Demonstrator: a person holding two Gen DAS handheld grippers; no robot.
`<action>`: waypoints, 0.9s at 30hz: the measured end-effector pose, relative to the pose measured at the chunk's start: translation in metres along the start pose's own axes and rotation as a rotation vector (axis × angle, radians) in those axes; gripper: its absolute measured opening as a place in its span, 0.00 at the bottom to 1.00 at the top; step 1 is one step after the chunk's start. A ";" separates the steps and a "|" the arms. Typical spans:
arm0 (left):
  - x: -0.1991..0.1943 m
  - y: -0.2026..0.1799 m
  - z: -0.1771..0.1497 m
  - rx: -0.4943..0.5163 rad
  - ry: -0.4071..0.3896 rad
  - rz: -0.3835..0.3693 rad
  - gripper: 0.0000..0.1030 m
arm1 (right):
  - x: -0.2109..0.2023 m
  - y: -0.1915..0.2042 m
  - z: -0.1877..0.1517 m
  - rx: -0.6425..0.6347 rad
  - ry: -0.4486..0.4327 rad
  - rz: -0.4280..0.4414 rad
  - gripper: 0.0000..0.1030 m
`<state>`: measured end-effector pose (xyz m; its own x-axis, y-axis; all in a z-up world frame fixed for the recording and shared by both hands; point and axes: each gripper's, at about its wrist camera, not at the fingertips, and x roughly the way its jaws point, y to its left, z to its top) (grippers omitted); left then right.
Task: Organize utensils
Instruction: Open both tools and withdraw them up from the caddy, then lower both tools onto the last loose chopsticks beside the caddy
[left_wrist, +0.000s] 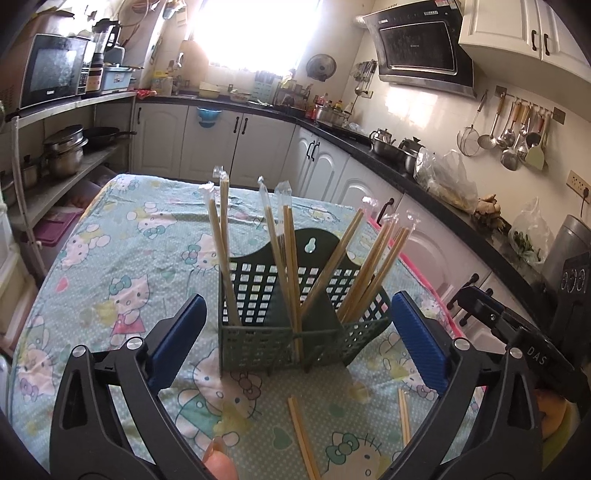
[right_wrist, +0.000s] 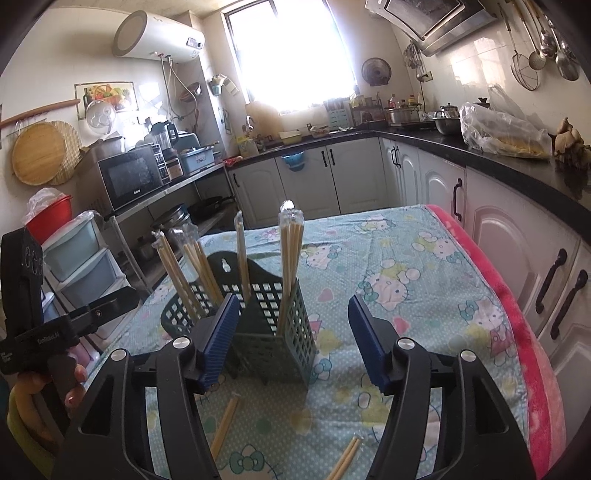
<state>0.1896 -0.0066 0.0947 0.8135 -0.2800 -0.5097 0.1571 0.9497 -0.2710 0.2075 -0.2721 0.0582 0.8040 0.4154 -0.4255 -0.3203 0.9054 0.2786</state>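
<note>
A dark green lattice utensil caddy (left_wrist: 258, 332) stands on the table, with several wrapped chopstick pairs (left_wrist: 286, 258) upright or leaning in its compartments. It also shows in the right wrist view (right_wrist: 284, 332) with its chopsticks (right_wrist: 290, 251). My left gripper (left_wrist: 295, 343) is open and empty, its blue pads either side of the caddy's front. My right gripper (right_wrist: 291, 343) is open and empty, close before the caddy. Loose chopstick pairs lie on the cloth near me (left_wrist: 303, 439), (left_wrist: 404, 417), (right_wrist: 225, 424), (right_wrist: 345, 458).
The table wears a Hello Kitty cloth (left_wrist: 110, 266) with a pink blanket along its right edge (right_wrist: 524, 332). White kitchen cabinets and a black counter (left_wrist: 424, 177) run behind and to the right. Shelves with a microwave (left_wrist: 51, 70) and pots stand left.
</note>
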 end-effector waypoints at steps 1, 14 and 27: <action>0.000 0.000 -0.002 0.001 0.003 0.002 0.89 | 0.000 0.000 -0.002 0.001 0.003 0.000 0.59; 0.004 0.000 -0.022 0.008 0.039 0.021 0.89 | 0.000 -0.004 -0.029 0.001 0.066 -0.009 0.60; 0.018 0.000 -0.043 0.013 0.096 0.026 0.89 | 0.005 -0.008 -0.051 -0.004 0.129 -0.011 0.60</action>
<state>0.1803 -0.0174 0.0498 0.7600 -0.2672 -0.5925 0.1446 0.9582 -0.2467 0.1881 -0.2732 0.0098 0.7364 0.4127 -0.5361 -0.3140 0.9104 0.2695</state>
